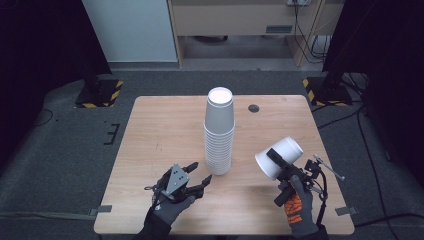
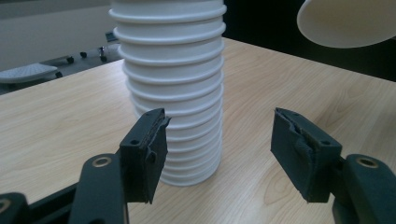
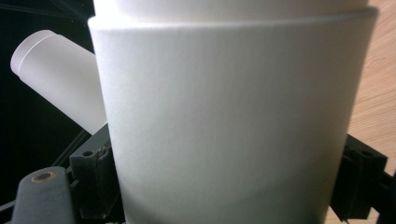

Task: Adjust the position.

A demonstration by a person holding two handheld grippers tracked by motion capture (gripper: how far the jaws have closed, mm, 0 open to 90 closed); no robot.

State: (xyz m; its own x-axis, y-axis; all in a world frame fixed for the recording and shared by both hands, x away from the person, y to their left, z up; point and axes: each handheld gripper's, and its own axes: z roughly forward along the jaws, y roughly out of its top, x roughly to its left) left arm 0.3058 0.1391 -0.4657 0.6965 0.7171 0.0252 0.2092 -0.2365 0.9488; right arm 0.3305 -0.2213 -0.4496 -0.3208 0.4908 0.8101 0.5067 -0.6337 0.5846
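While a single white cup [image 1: 279, 156] is pinched tilted in the right gripper [image 1: 282, 172] above the desk's [image 1: 160, 130] near right, the left gripper [image 2: 219, 149] is held spread just near-left of the cup stack [image 1: 219, 132], untouched. The stack could be toppled if nudged. Its ribbed rims are detailed in the left gripper view.

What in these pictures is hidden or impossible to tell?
- Left gripper view: the top of the cup stack is cut off by the upper edge, so its cups cannot be counted there.
- Right gripper view: the held cup hides most of the table and the inner faces of the fingers.
- High view: the round dark spot on the table is too small to identify.
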